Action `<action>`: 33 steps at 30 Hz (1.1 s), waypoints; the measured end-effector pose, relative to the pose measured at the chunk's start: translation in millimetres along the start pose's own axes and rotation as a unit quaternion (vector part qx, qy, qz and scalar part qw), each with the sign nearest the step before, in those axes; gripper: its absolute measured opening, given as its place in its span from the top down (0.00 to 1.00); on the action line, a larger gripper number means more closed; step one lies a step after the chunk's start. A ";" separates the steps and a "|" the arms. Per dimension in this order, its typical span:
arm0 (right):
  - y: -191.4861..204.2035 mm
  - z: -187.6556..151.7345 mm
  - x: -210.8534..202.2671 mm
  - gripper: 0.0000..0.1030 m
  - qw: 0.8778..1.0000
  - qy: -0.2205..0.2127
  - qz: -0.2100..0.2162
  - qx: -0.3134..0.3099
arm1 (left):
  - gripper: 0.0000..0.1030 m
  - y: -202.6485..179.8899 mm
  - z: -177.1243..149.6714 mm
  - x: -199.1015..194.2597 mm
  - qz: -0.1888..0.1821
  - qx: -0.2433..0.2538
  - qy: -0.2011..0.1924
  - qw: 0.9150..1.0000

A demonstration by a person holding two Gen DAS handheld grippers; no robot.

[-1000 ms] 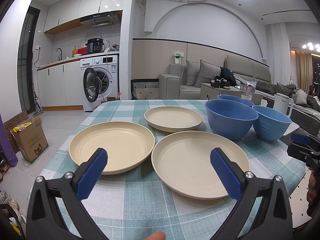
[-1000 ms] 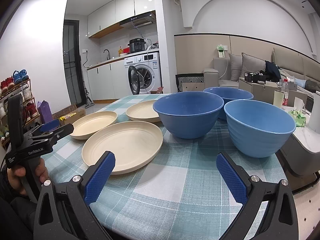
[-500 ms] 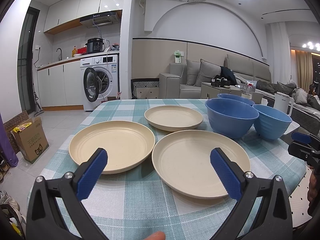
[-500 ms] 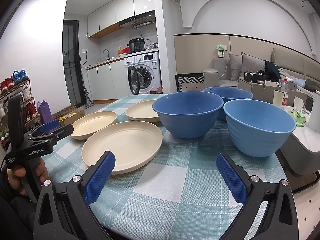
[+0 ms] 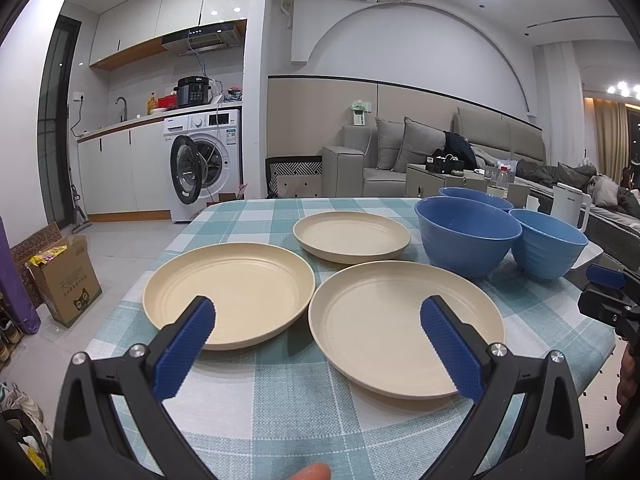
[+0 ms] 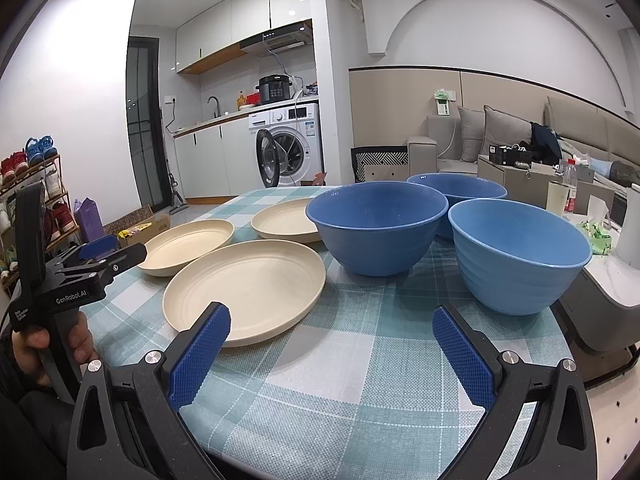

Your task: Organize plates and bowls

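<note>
Both tongs (image 5: 316, 330) (image 6: 330, 338) wide apart, empty; plates (image 5: 404, 326) & bowls (image 6: 378, 226) just ahead on table.

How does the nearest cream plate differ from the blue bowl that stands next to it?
The nearest cream plate is flat and shallow, while the blue bowl is deep with tall, ribbed walls. The plate is pale cream; the bowl is blue. The plate spreads wider across the checked tablecloth; the bowl rises much higher. Both are round, upright, empty and untouched.
</note>
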State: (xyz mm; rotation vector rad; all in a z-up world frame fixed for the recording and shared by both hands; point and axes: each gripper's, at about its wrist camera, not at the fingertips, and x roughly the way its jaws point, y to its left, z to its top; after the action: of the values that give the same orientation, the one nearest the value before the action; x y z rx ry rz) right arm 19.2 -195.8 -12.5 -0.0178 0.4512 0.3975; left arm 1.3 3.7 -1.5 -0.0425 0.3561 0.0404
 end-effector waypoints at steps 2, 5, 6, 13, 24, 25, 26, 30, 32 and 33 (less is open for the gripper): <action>-0.2 -0.1 0.5 0.00 1.000 0.000 0.000 0.000 | 0.00 0.5 0.4 -0.3 0.000 0.001 -0.001 1.000; -0.4 -0.3 0.8 0.00 1.000 0.001 0.000 0.000 | 0.00 1.1 2.4 -0.3 0.000 -0.001 0.000 1.000; -0.3 -0.3 0.8 0.00 1.000 0.001 0.000 0.000 | 0.00 1.1 3.6 -0.2 -0.001 -0.002 0.000 1.000; -2.3 -0.3 0.6 0.00 1.000 0.002 0.000 0.001 | 0.00 0.7 5.9 -0.7 -0.009 0.002 0.001 1.000; -8.6 1.8 -1.8 0.00 1.000 0.001 -0.006 0.005 | 0.00 -7.6 10.8 -4.9 0.010 0.028 -0.002 1.000; -8.9 2.3 -2.1 0.00 1.000 0.001 -0.007 0.005 | 0.00 -8.7 11.6 -5.4 0.010 0.030 -0.001 1.000; -9.8 2.9 -2.2 0.00 1.000 0.001 -0.008 0.005 | 0.00 -9.1 12.6 -5.5 0.010 0.031 -0.001 0.999; -11.6 7.1 -2.3 0.00 1.000 0.001 -0.016 0.001 | 0.00 -10.7 16.5 -7.2 0.009 0.035 -0.001 0.999; -14.0 9.1 -3.0 0.00 1.000 0.005 -0.012 0.006 | 0.00 -11.5 18.7 -7.1 0.007 0.035 0.001 0.999; -14.6 9.6 -3.1 0.00 1.000 0.005 -0.012 0.009 | 0.00 -11.8 19.7 -6.7 0.007 0.034 0.003 0.999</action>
State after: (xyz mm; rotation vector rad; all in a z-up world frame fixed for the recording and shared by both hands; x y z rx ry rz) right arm 26.1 -209.4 -3.5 -0.0083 0.4646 0.3709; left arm 2.5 -7.3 19.6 0.0269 0.3641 0.0418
